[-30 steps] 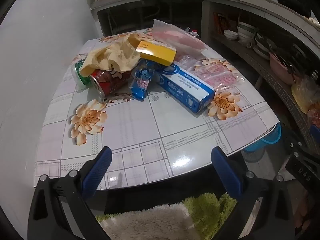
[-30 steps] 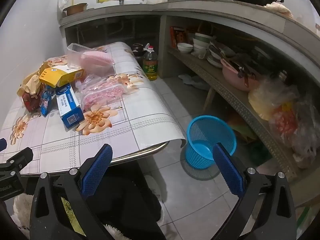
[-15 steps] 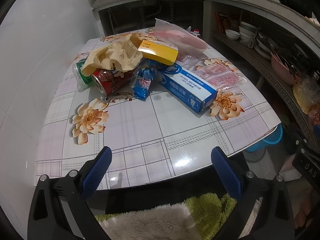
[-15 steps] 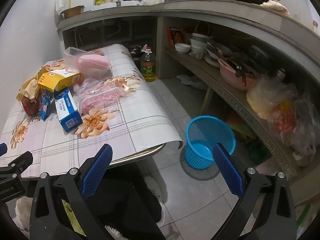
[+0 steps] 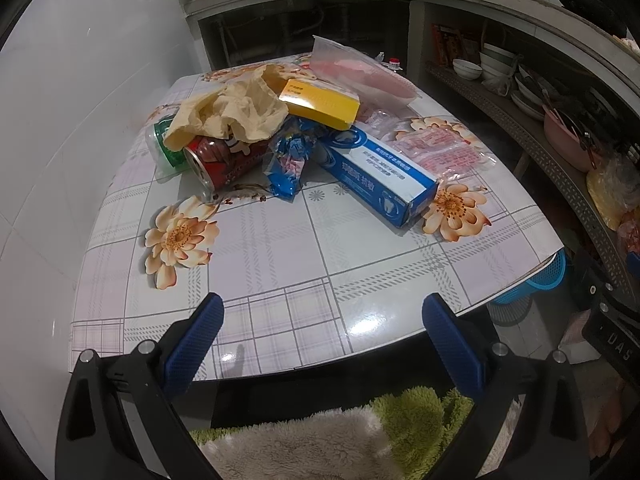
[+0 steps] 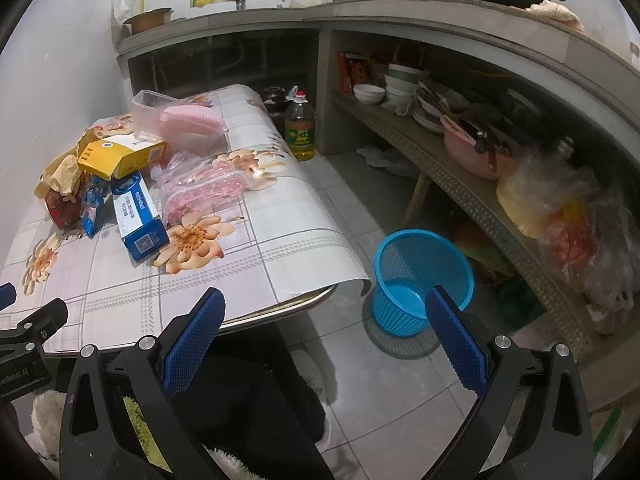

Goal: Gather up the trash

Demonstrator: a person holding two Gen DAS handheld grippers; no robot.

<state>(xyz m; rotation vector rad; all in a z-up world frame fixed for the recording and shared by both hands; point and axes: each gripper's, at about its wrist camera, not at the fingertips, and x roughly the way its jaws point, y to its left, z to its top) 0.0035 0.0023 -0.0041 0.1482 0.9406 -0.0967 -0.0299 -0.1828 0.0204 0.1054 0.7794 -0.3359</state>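
Reaching for the first piece of trash looks like the step in hand, and nothing is being carried yet. The trash is lying heaped on the far left part of the table [image 5: 280, 256]: a blue box [image 5: 380, 176] nearest the right edge of the heap, a yellow box [image 5: 320, 102] behind it, a crumpled blue wrapper [image 5: 288, 164], a red can [image 5: 224, 160] on its side, a green can [image 5: 164, 144] and tan crumpled paper [image 5: 232, 112] draped over the cans. The blue basket [image 6: 420, 276] is standing on the floor just right of the table, empty as far as can be seen.

A sensible first pick is probably the blue box: it is sitting clear at its near end, so closing across its narrow width should avoid dragging the rest.

The left gripper [image 5: 322, 324] is hovering over the near table edge, jaws spread wide, touching nothing. The right gripper [image 6: 326, 320] is hanging over the floor between table and basket, jaws equally wide and empty.
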